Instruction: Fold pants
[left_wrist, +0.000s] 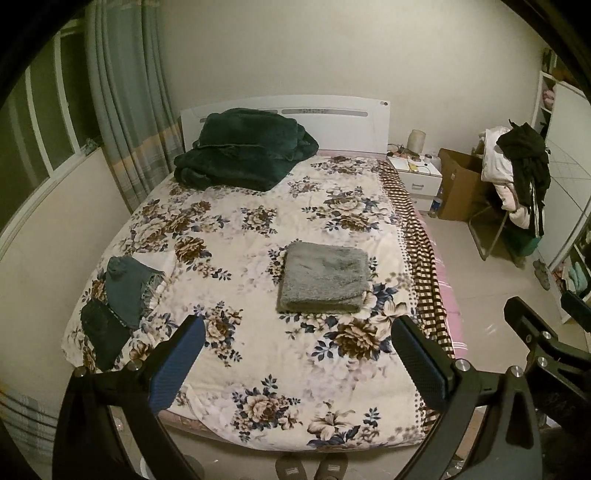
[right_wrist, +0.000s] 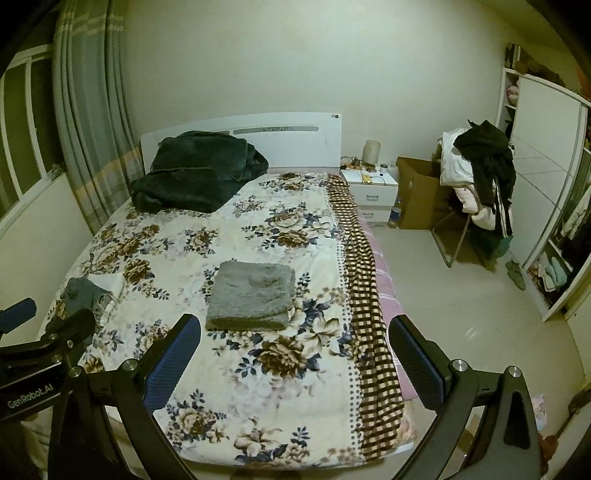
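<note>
Grey fluffy pants (left_wrist: 324, 276) lie folded in a neat rectangle on the floral bedspread (left_wrist: 258, 229), right of the bed's middle; they show in the right wrist view (right_wrist: 253, 295) too. My left gripper (left_wrist: 299, 332) is open and empty, held above the foot of the bed, short of the folded pants. My right gripper (right_wrist: 295, 332) is open and empty, also above the foot end, just below the pants. A crumpled pile of dark teal and black clothes (left_wrist: 118, 306) lies at the bed's left edge, also in the right wrist view (right_wrist: 79, 295).
A dark green blanket (left_wrist: 243, 147) is heaped at the headboard. A brown checked blanket (left_wrist: 417, 258) hangs along the bed's right edge. A white nightstand (left_wrist: 415, 175), cardboard box (left_wrist: 461, 184) and clothes-laden chair (left_wrist: 517, 184) stand to the right. Slippers (left_wrist: 312, 467) are on the floor.
</note>
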